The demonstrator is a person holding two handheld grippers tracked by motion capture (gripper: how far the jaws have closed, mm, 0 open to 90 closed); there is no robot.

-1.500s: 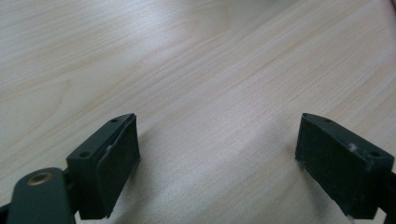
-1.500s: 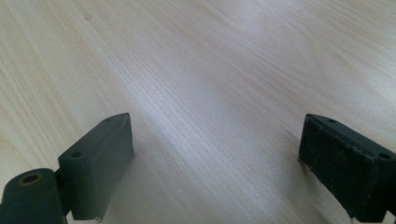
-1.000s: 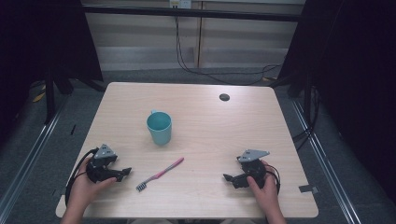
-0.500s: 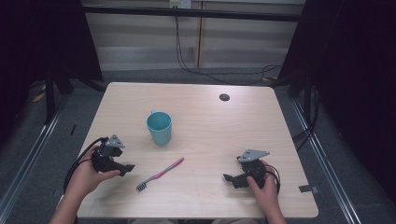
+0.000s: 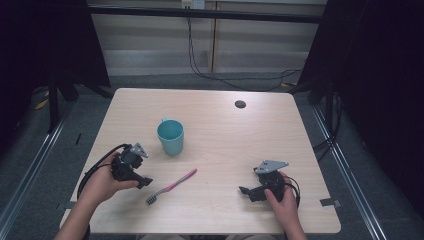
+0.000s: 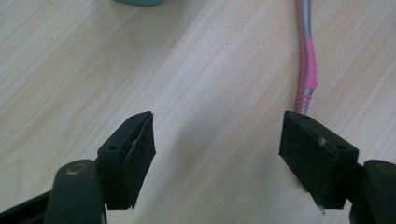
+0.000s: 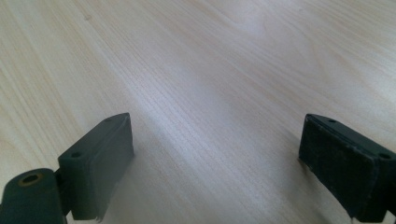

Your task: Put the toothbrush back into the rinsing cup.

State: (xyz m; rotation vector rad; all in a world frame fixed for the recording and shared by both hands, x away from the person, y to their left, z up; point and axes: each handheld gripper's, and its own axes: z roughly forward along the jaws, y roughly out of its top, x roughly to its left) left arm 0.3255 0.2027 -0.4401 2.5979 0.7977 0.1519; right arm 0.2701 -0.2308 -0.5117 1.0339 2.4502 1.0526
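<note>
Left claw (image 5: 141, 181) sits low over the tabletop (image 5: 225, 130), jaws apart, nothing between them. In the left gripper view the toothbrush (image 6: 307, 70) runs up just beside the right-hand jaw, partly behind it, outside the gap (not between the pads (image 6: 140, 161)). Right claw (image 5: 246, 191) rests near the front edge, jaws wide apart over bare wood, well apart from the brush.

Risks, as I judge them:
- Closing now would catch air, or the jaw edge would nudge the handle sideways. Cause: the brush lies off to one side of the gap.
- The handle lies flat against the wood and is thin, so pads coming down level may skate over it and pinch nothing.
- A push along the handle could spin the brush toward the cup (image 5: 170, 136), which stands near and beyond the left claw.
- The trailing cable on the left looks slack; a drag across the edge seems possible.

Materials and shapes:
- Toothbrush: slim, pink ribbed grip passing into grey plastic, slightly curved; bristle head at the near end in the high view.
- Pads: black, blocky, matte, corners a little frayed.
- Tabletop: pale wood grain, smooth, faint sheen.
- Cup: teal, round, upright, open mouth, small handle at the far side.
- Far off: a small dark round disc (image 5: 240, 104) near the back edge.
</note>
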